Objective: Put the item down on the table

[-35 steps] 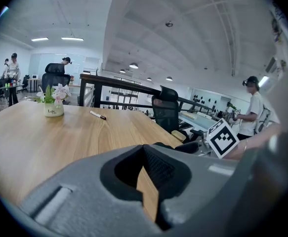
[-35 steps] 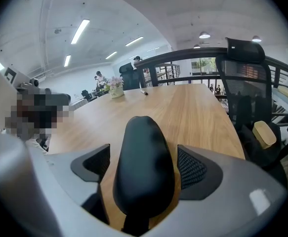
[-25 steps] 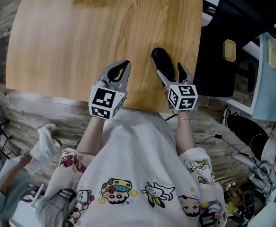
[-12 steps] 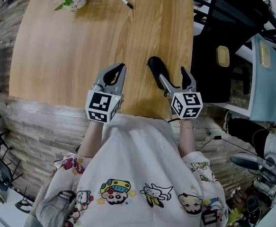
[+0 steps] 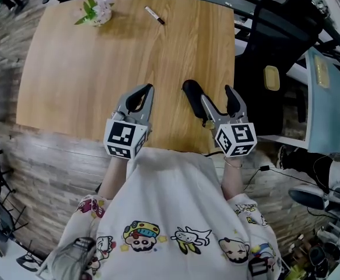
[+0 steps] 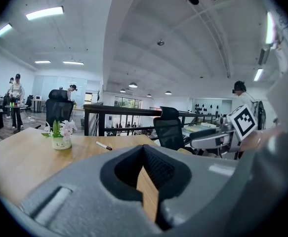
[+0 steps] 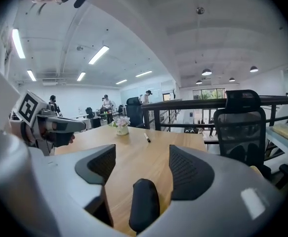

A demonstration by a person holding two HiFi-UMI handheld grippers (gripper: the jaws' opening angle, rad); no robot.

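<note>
The item, a black oblong object [image 5: 192,92], lies on the wooden table [image 5: 82,80] near its front right part. My right gripper [image 5: 218,98] hovers just behind it, and its left finger [image 5: 207,107] overlaps the item's near end. In the right gripper view the black item [image 7: 144,209] sits low between the jaws, which are closing; the pads stand clear of it on both sides. My left gripper [image 5: 143,92] rests over the table to the left, its tips together with nothing in them. It also shows in the right gripper view at the far left [image 7: 60,126].
A small pot of flowers [image 5: 100,11] and a black marker [image 5: 154,15] lie at the table's far side. A black office chair [image 5: 274,45] stands off the table's right edge. The table's near edge [image 5: 175,149] runs right under both grippers.
The head view has tilted, so more of the far table shows. Both grippers keep nearly the same places over the table. The black item lies still.
</note>
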